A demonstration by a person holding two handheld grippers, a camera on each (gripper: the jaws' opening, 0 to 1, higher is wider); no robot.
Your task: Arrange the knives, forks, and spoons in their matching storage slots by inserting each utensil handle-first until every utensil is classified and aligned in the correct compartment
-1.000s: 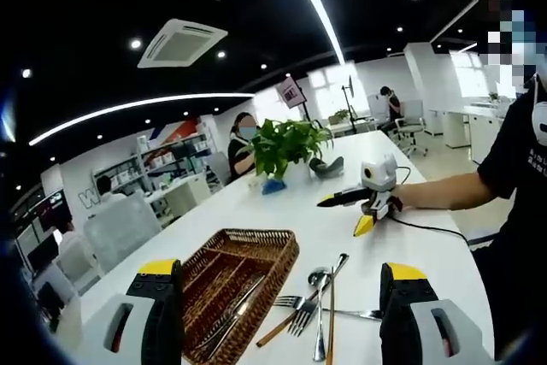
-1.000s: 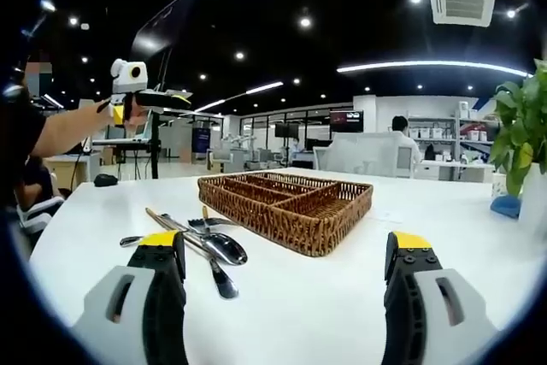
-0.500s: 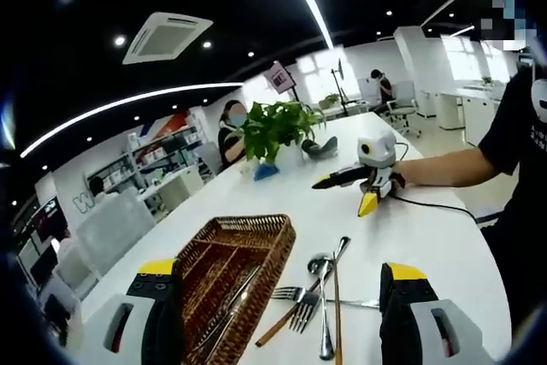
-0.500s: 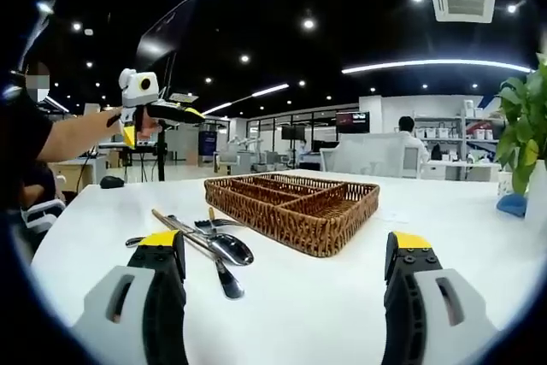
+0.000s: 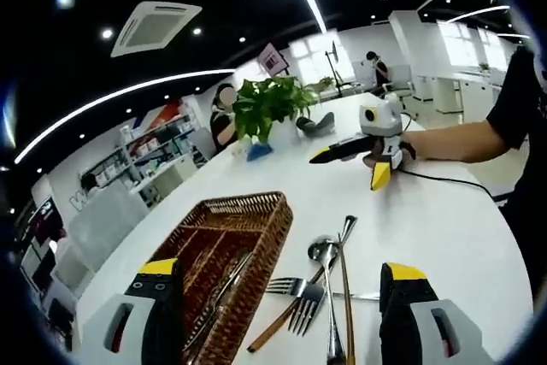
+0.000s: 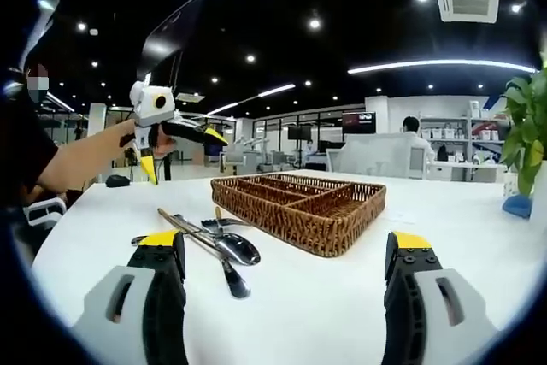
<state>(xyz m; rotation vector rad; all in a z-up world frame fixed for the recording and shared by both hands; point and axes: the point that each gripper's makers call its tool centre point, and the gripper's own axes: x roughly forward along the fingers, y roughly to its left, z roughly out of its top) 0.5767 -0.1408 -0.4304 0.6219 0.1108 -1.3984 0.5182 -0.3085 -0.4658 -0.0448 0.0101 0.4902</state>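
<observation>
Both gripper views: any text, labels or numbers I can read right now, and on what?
None can be read.
Slanted sign near the windows, left gripper view: too blurred.
Large pale letter on the wall by the shelving: looks like "W", not certain.
Dark screen on the far wall, right gripper view: too small.
Wicker tray, utensils: no markings visible.
</observation>
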